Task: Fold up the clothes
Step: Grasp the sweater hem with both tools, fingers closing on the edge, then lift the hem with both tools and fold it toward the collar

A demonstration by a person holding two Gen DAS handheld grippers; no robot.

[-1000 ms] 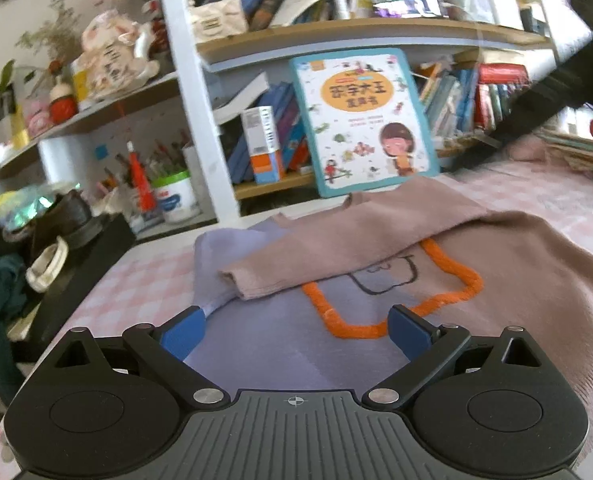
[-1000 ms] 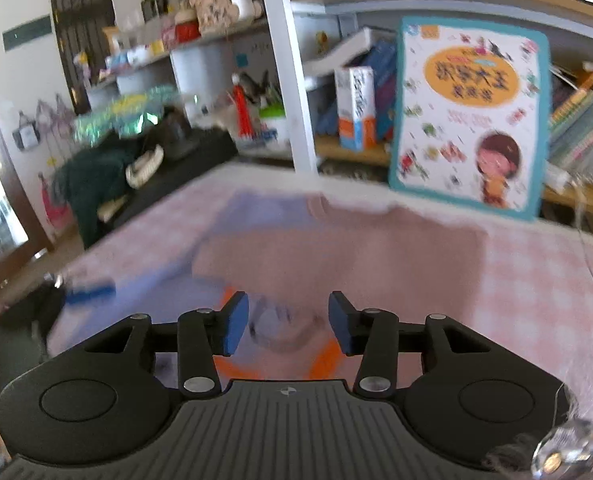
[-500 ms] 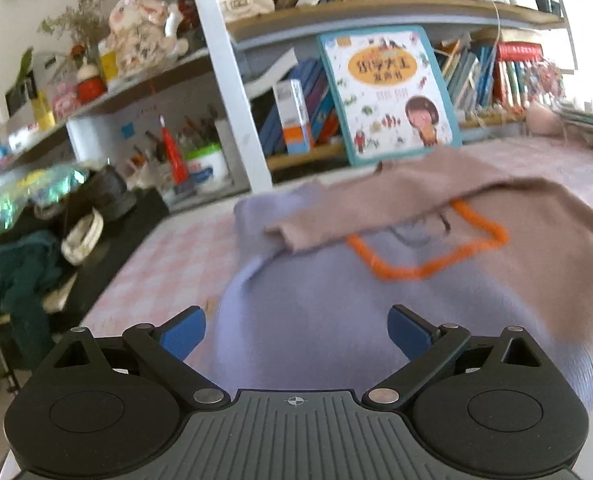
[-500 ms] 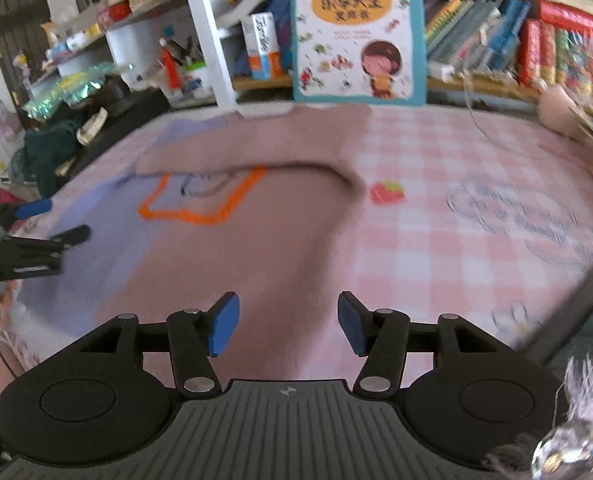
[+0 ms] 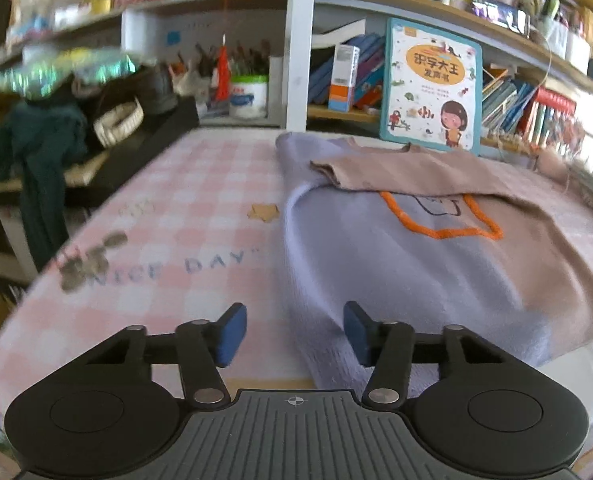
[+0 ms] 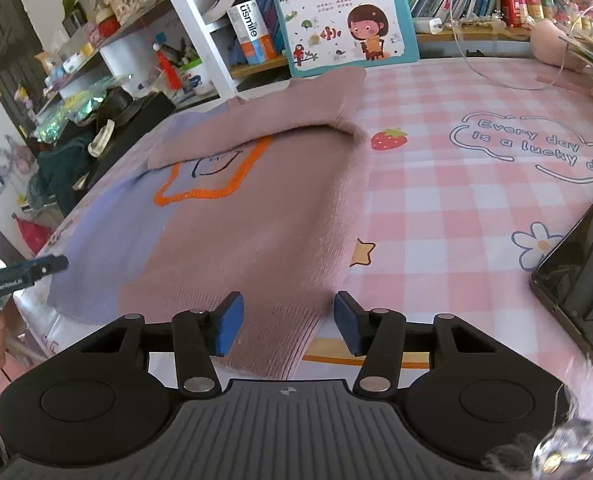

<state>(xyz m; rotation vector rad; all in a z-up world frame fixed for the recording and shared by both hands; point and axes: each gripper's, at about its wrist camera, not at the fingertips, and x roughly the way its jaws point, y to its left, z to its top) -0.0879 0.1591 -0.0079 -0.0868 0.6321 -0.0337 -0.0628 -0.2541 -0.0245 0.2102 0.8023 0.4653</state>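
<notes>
**Both grippers drawn back to the sweater's near hem**

Since a second ago I have pulled both grippers back from over the sweater to its near edge, and my left gripper [image 5: 294, 336] has narrowed from a wide spread to a smaller gap. It stands released, holding nothing, its fingers [image 5: 355, 332] either side of the lilac corner of the sweater [image 5: 376, 256] at the front of the worktop [image 5: 184, 216]. My right gripper [image 6: 286, 326] is released too, its fingers [image 6: 227, 323] straddling the pink ribbed hem at the sweater's [image 6: 248, 216] other near corner; whether they touch the knit I cannot tell.

The sweater lies flat on the pink checked cloth, lilac on its left half and dusty pink on its right, with an orange outline stitched on the chest. One pink sleeve [image 6: 256, 128] is folded across the top, over the upper part of the outline. A picture book [image 6: 340, 12] leans upright against the bookshelf [image 5: 296, 40] behind the collar. A dark tablet [image 6: 576, 264] rests on the cloth, right of the sweater and apart from it.
</notes>
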